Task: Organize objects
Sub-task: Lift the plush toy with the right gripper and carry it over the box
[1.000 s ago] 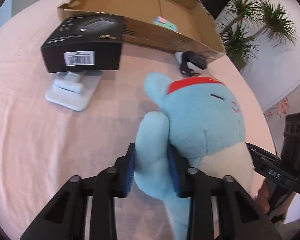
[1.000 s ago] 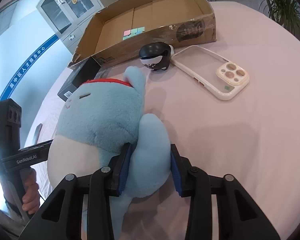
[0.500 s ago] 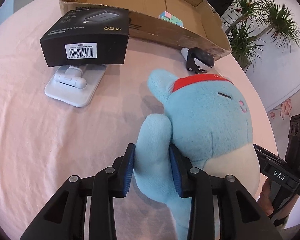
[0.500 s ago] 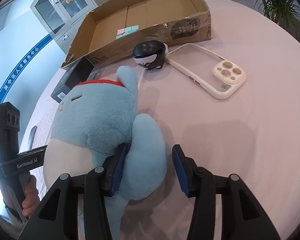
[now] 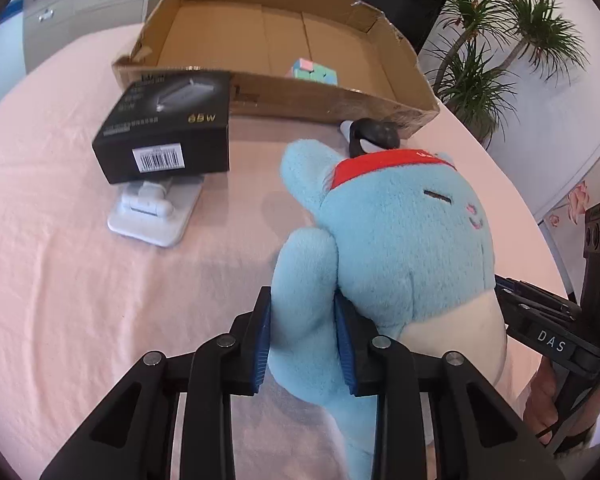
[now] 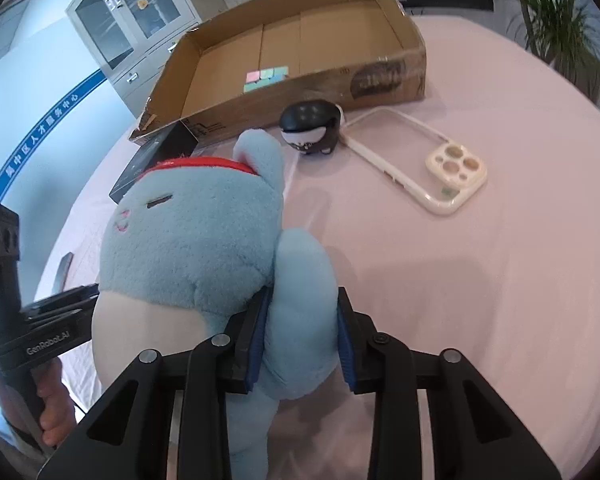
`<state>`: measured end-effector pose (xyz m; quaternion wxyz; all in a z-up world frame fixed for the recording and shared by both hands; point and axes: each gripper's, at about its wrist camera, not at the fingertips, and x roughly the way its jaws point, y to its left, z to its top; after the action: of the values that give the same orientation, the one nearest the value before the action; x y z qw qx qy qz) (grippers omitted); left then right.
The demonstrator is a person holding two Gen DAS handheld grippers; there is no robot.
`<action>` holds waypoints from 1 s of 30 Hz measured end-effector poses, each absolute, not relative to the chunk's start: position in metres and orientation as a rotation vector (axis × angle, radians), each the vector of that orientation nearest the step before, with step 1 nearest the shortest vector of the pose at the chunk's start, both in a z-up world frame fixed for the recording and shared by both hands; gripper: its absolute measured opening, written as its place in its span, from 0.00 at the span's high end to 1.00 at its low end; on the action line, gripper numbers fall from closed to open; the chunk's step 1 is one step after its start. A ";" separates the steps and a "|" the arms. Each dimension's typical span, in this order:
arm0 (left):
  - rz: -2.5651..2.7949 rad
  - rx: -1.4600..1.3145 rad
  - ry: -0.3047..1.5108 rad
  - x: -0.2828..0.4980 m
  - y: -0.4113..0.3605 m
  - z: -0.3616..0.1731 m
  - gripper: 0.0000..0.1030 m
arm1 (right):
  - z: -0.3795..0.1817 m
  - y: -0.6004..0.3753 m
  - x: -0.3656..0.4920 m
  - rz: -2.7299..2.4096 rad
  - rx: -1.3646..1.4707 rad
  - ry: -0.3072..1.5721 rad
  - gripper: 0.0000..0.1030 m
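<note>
A blue plush toy [image 5: 404,240] with a red headband is held upright above the pink tablecloth. My left gripper [image 5: 304,336] is shut on one of its arms. My right gripper [image 6: 300,336] is shut on its other arm [image 6: 304,280], with the plush body [image 6: 192,240] to its left. An open cardboard box [image 5: 284,40] stands at the back and shows in the right wrist view [image 6: 300,40] too. A pastel cube [image 5: 312,72] lies inside it.
A black 65 W box [image 5: 168,132] rests on a white stand [image 5: 152,216] at the left. A small black round toy [image 6: 312,128] and a cream phone case [image 6: 420,160] lie in front of the cardboard box. Potted plants [image 5: 500,40] stand beyond the table.
Both grippers have lifted the plush higher and toward the cardboard box. The right gripper, which had loosened half a second ago, has closed again on the plush arm.
</note>
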<state>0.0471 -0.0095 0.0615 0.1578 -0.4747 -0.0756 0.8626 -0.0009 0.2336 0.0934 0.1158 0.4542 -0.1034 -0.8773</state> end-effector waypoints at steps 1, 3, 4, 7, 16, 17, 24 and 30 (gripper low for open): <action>2.473 -1.353 -0.214 0.047 -0.009 0.063 0.75 | 0.095 0.233 0.000 -2.573 1.329 -0.301 0.72; 2.475 -1.346 -0.228 0.047 -0.011 0.068 0.75 | 0.098 0.233 0.000 -2.570 1.323 -0.314 0.72; 2.476 -1.341 -0.233 0.047 -0.012 0.070 0.75 | 0.100 0.234 0.000 -2.569 1.316 -0.326 0.72; 2.485 -1.326 -0.221 0.048 -0.011 0.077 0.75 | 0.108 0.235 0.002 -2.578 1.292 -0.327 0.72; 2.543 -1.250 -0.184 0.042 -0.006 0.111 0.75 | 0.137 0.236 -0.006 -2.611 1.214 -0.321 0.72; 2.551 -1.240 -0.178 0.039 -0.005 0.116 0.75 | 0.142 0.236 -0.008 -2.619 1.198 -0.312 0.72; 2.624 -1.135 -0.146 0.010 -0.002 0.160 0.76 | 0.183 0.231 -0.032 -2.680 1.090 -0.260 0.72; 2.681 -1.028 -0.117 -0.032 -0.004 0.201 0.76 | 0.226 0.223 -0.069 -2.738 0.965 -0.180 0.72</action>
<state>-0.0316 -0.0038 0.2007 0.1336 -0.3546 -0.0402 0.9246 -0.0686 0.2234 0.2260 0.1163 0.3296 -0.0615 -0.9349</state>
